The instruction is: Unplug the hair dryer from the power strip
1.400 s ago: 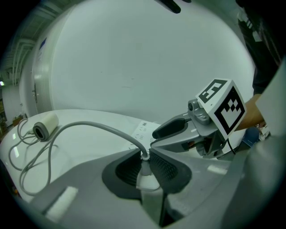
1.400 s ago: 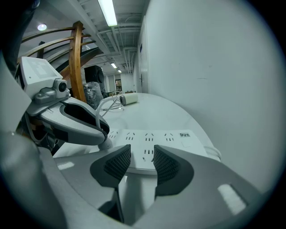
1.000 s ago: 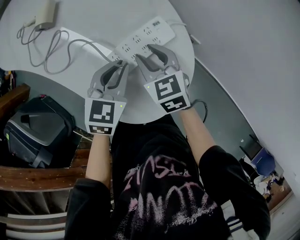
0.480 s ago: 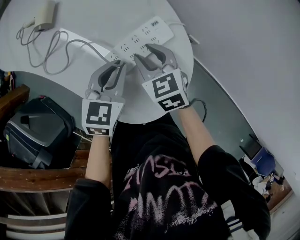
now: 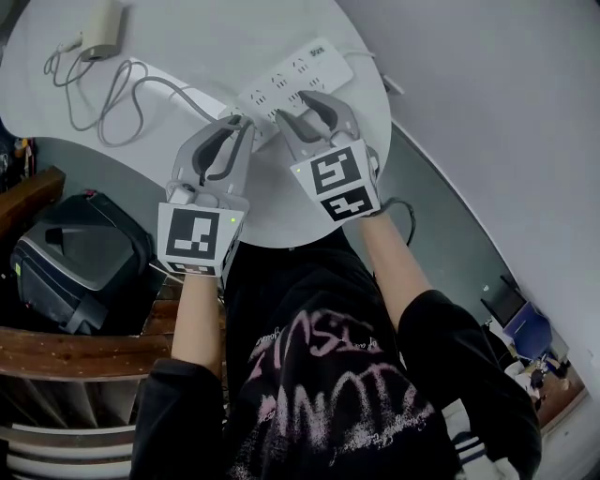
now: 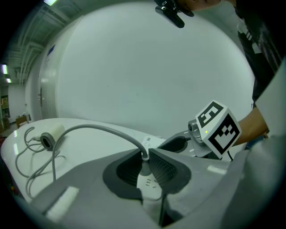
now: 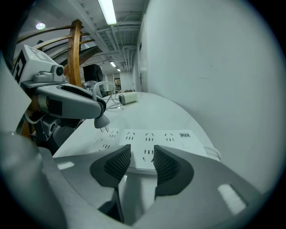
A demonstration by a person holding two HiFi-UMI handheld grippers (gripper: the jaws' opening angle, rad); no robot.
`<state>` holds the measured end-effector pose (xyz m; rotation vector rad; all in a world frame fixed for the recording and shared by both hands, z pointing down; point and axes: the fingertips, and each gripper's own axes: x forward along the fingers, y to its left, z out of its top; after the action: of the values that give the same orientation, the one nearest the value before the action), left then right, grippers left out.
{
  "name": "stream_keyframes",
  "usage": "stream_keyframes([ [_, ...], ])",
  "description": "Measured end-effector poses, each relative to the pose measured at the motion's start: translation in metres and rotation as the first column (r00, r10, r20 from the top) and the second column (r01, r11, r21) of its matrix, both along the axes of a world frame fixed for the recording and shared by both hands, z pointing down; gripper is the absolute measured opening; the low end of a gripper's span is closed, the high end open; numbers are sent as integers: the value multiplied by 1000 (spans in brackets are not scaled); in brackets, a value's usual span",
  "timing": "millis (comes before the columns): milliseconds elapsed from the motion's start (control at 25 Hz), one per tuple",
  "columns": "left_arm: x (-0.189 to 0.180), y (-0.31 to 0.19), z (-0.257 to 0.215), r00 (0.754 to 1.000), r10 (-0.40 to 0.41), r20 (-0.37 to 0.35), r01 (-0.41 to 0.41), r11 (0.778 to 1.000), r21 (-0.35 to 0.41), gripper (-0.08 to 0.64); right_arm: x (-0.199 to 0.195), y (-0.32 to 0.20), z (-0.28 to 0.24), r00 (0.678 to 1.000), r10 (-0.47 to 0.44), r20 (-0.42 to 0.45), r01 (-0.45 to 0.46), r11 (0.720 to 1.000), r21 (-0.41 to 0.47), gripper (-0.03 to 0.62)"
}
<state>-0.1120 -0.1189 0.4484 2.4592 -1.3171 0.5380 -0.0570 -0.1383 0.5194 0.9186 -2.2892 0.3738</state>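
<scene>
**Head view.** The left gripper (image 5: pixel 246 129), at 6 o'clock on the round white table (image 5: pixel 216 37), is clamping the end of the grey cable (image 5: pixel 141 86). The right gripper (image 5: pixel 302 108) is sitting just beside it, over the near edge of the power strip (image 5: pixel 298 73). The hair dryer (image 5: pixel 99 28) is lying at 10 o'clock, well apart, with its cable looping close to the table's rim.
- Risk: a long pull is likely drawing the loops taut and dragging the dryer toward the edge.
- A black case (image 5: pixel 75 262) and a wooden rail (image 5: pixel 56 356) are standing below at 8 o'clock.

**Left gripper view.** The jaws are pinching the plug (image 6: pixel 144 157) at its neck, with the strip lying beneath.
- Risk: so thin a hold is inviting the plug to twist or slip.

**Right gripper view.** The jaws are standing narrowly apart over the strip's near edge, gripping nothing. Whether they are touching it cannot be told. The prongs (image 7: pixel 103 129) are showing bare at 10 o'clock, clear of the sockets.
- Risk: unsteadied, the strip is liable to skid on the smooth top.
- A plain white wall (image 7: pixel 214 67) is filling 3 o'clock. Ceiling strip lights (image 7: pixel 107 11) and a wooden post (image 7: pixel 77 49) are showing at 11 o'clock.
</scene>
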Motion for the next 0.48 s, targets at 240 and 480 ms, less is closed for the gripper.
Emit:
stream_keyframes([
  [240,-2,1,-8,1000,-5,3,5,1000,17,55,2,0,-2,1000,21,18,-21,1000,4,167],
  [480,-7,2,-11,1000,-19,0,19,999,26,56,1,0,-2,1000,20,23,-20,1000,-2,170],
])
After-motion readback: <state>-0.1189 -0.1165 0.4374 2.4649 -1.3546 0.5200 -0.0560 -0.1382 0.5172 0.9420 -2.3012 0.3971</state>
